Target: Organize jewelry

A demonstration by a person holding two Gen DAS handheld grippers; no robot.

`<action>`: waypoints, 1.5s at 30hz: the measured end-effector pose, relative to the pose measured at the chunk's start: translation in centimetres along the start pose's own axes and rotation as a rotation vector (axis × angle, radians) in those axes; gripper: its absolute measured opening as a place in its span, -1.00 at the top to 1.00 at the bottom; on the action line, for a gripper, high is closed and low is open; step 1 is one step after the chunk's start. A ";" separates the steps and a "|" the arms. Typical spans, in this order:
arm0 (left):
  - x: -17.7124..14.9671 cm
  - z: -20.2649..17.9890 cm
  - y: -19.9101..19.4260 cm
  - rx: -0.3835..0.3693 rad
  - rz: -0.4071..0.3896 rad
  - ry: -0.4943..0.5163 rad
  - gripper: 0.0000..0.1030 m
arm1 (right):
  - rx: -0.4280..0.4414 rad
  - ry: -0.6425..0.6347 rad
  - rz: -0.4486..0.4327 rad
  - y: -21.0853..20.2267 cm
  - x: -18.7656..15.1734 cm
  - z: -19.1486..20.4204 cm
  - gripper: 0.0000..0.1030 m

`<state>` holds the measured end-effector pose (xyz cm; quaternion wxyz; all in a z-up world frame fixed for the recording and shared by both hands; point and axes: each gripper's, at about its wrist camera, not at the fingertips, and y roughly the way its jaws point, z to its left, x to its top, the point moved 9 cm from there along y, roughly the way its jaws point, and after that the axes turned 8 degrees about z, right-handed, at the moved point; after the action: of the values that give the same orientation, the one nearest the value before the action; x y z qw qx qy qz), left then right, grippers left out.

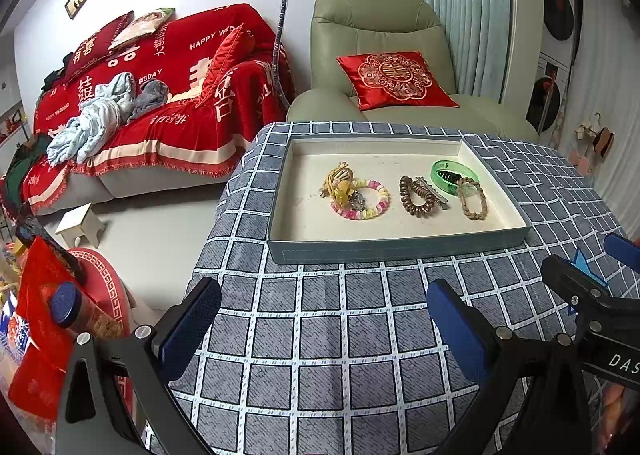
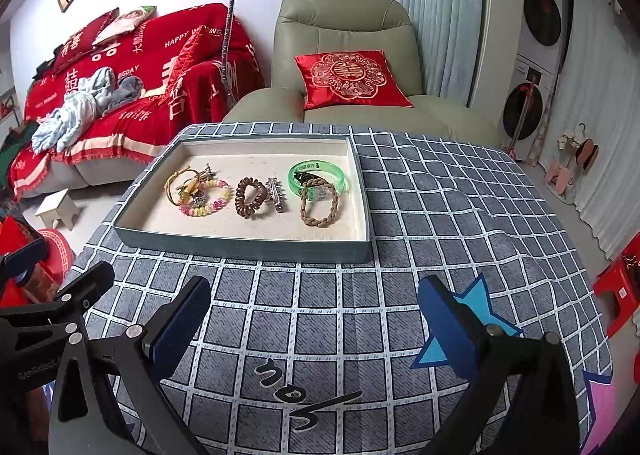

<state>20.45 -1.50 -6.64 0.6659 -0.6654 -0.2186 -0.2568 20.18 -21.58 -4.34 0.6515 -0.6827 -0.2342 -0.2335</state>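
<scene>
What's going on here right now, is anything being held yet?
Nothing is held. The left hand-held gripper and the right hand-held gripper both hover open over the checked tablecloth, short of the tray. The jewelry all lies inside the tray: a pastel bead bracelet tangled with yellow hair ties, a brown coil hair tie beside a metal clip, and a green bangle overlapping a braided band.

Tablecloth (image 2: 420,215): grey-blue, white grid. Tray (image 2: 240,245): teal walls, cream lining. Bangle (image 2: 340,175): translucent green. Beaded bracelet (image 2: 218,205): pink, yellow.
</scene>
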 end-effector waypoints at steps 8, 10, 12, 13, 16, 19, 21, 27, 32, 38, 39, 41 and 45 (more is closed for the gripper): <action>-0.1 -0.2 0.1 -0.003 0.004 -0.001 -1.00 | 0.000 -0.001 -0.003 -0.1 0.0 0.0 -1.00; -0.1 -0.2 0.0 -0.004 0.003 -0.001 -1.00 | 0.002 0.000 -0.002 0.0 0.0 0.1 -1.00; -0.1 -0.2 0.0 -0.004 0.003 -0.001 -1.00 | 0.001 -0.001 -0.001 0.0 0.0 0.0 -1.00; -0.1 -0.2 0.0 -0.004 0.003 -0.001 -1.00 | 0.001 -0.001 -0.001 0.0 0.0 0.1 -1.00; -0.2 -0.2 0.0 -0.006 0.003 -0.001 -1.00 | 0.001 -0.001 -0.002 0.0 0.0 0.1 -1.00; -0.2 -0.2 0.0 -0.005 0.004 -0.001 -1.00 | 0.001 -0.001 -0.002 0.0 0.0 0.0 -1.00; -0.2 -0.2 0.0 -0.005 0.003 0.000 -1.00 | 0.001 0.000 -0.002 -0.1 0.0 0.1 -1.00; -0.2 -0.3 0.0 -0.006 0.005 0.001 -1.00 | 0.000 0.000 -0.002 0.0 0.0 0.0 -1.00; -0.2 -0.3 0.0 -0.005 0.004 0.001 -1.00 | 0.001 -0.001 -0.001 0.0 0.0 0.0 -1.00; -0.3 -0.3 0.1 -0.003 0.005 0.001 -1.00 | 0.003 0.000 -0.001 0.0 0.0 0.0 -1.00; -0.3 -0.3 0.1 -0.003 0.005 0.001 -1.00 | 0.001 -0.001 -0.002 0.1 0.0 0.0 -1.00; -0.3 -0.2 0.1 -0.001 0.007 0.000 -1.00 | 0.002 0.000 0.000 0.1 0.0 0.0 -1.00; -0.4 -0.1 0.1 -0.002 0.007 0.000 -1.00 | 0.002 0.001 0.001 0.0 0.0 0.0 -1.00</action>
<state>20.23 -1.63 -6.98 0.6663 -0.6668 -0.2161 -0.2544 20.14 -21.56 -4.35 0.6523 -0.6821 -0.2339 -0.2333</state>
